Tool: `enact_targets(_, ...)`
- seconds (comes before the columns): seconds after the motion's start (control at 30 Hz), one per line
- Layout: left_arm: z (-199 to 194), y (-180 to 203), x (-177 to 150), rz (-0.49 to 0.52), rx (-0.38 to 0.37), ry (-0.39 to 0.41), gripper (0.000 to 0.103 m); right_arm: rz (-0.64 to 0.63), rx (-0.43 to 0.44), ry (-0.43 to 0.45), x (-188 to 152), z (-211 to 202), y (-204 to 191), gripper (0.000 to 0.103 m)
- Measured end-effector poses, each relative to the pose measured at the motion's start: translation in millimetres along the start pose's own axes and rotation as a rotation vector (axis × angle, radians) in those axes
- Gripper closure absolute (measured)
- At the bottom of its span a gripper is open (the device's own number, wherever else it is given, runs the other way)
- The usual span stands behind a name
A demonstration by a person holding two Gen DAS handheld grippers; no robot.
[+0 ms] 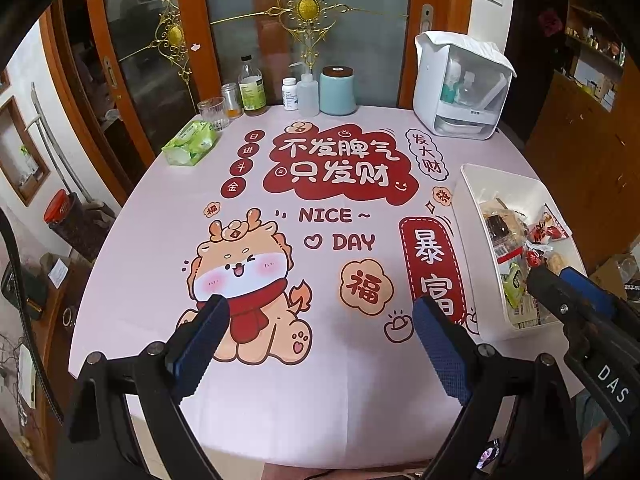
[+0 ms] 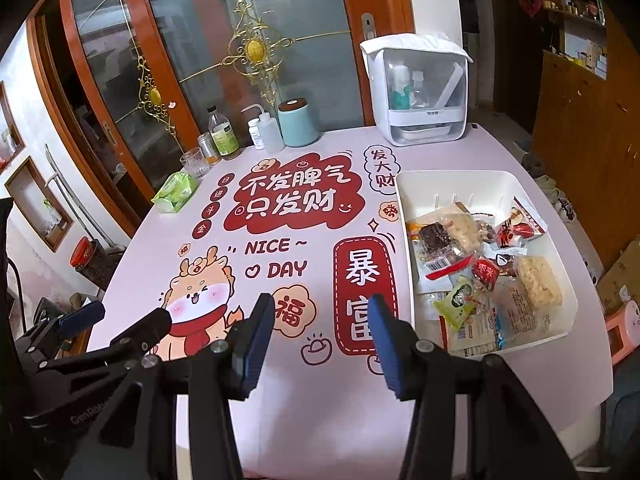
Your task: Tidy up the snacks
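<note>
Right gripper (image 2: 320,340): jaws apart, empty, above tablecloth (image 2: 312,412). Left gripper (image 1: 320,344): jaws wide, empty. Snacks (image 2: 476,276) piled in white bin (image 2: 416,184), right of both. Step: pre-pick or finished, undetermined. Next: reach into bin, select one packet.

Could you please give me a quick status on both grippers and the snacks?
Left gripper open, empty. Right gripper open, empty. Snacks in white bin. Nothing blocking.
</note>
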State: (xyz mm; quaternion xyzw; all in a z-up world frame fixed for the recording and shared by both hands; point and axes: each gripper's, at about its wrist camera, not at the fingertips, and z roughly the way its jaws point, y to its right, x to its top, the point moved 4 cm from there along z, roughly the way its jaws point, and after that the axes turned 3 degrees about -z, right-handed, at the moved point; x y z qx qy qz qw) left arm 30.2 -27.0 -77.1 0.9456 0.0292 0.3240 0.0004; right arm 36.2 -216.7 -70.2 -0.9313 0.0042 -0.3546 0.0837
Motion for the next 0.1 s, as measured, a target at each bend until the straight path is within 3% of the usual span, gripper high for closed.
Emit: enact_targets(0.1, 1.9, 1.3, 1.0, 0.002, 0.002, -0.002, 0.011, 0.002, 0.002, -0.003, 0.0, 1.5, -0.3, 0.054)
